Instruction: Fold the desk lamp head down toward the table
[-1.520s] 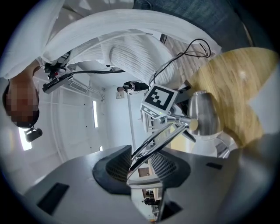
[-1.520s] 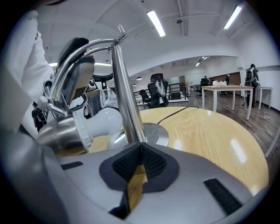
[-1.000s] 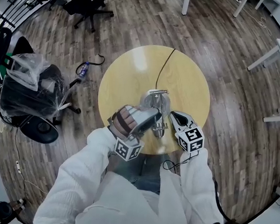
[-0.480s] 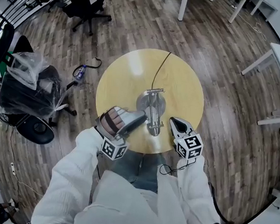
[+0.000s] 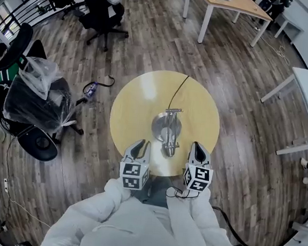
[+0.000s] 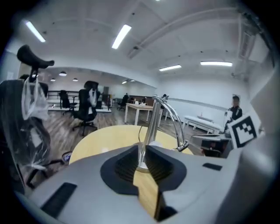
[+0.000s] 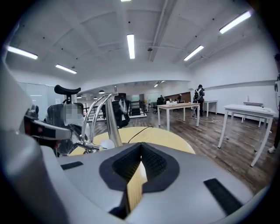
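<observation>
Lamp (image 5: 167,129) sits on table (image 5: 134,102); bag (image 5: 36,91) covers chair (image 5: 41,144).

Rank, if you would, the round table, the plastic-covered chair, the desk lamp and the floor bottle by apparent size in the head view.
1. round table
2. plastic-covered chair
3. desk lamp
4. bottle
The lamp rises toward the camera, so it may look larger than it is.

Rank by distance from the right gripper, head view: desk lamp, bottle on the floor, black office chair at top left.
From the right gripper, nearest first:
1. Desk lamp: on the round table, just to the gripper's left.
2. Bottle: on the floor, beyond the table's left edge.
3. Black office chair: top left, well past the bottle.
</observation>
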The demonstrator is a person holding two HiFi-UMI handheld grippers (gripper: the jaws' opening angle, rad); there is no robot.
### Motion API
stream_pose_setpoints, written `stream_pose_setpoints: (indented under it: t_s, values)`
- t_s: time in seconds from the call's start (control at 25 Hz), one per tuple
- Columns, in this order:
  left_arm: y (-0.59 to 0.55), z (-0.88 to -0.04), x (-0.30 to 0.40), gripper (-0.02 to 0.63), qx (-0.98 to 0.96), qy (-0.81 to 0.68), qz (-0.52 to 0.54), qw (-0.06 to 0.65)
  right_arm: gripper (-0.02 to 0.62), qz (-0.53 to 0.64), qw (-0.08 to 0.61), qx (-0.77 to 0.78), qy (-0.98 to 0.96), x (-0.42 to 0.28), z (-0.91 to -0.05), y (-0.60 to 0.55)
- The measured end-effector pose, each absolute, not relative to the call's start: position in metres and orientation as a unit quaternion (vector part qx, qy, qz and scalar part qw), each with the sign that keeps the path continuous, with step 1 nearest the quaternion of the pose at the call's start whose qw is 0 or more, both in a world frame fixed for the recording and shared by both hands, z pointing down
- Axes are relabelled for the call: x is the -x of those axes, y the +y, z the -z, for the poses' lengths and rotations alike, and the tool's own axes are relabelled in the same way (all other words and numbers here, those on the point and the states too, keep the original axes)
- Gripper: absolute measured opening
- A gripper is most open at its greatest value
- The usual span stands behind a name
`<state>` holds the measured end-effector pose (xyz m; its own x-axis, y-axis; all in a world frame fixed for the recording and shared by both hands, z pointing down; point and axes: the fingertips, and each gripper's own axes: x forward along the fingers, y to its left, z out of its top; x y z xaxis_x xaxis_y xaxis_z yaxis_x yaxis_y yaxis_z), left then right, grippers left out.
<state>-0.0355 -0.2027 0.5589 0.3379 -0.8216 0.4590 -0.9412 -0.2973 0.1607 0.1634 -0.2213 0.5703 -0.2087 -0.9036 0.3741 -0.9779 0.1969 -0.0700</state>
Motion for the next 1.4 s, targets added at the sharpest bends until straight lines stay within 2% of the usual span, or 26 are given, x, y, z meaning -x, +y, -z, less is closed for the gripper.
stream_pose_setpoints:
  t_s: [0.04, 0.08, 0.32, 0.96, 1.4]
  values:
    - [-0.201, -0.560, 0.038, 0.022, -0.781, -0.564, -0.145, 0.225, 0.012, -0.144, 0.119, -0.621, -0.761, -0.162, -0.564, -0.217]
    - [-0.199, -0.562, 0.039, 0.002, -0.773, -0.568, -0.146, 0.242, 0.012, -0.142, 0.114, -0.623, -0.760, -0.159, -0.560, -0.212]
    - [-0.186, -0.583, 0.038, 0.002, -0.742, -0.567, -0.168, 0.315, 0.012, -0.154, 0.113, -0.612, -0.767, -0.136, -0.561, -0.200]
    - [-0.145, -0.591, 0.031, 0.002, -0.751, -0.526, -0.215, 0.338, 0.012, -0.168, 0.133, -0.629, -0.747, -0.126, -0.575, -0.156]
    - [-0.006, -0.587, 0.082, 0.002, -0.772, -0.504, -0.235, 0.307, 0.012, -0.161, 0.139, -0.657, -0.723, -0.077, -0.572, 0.001]
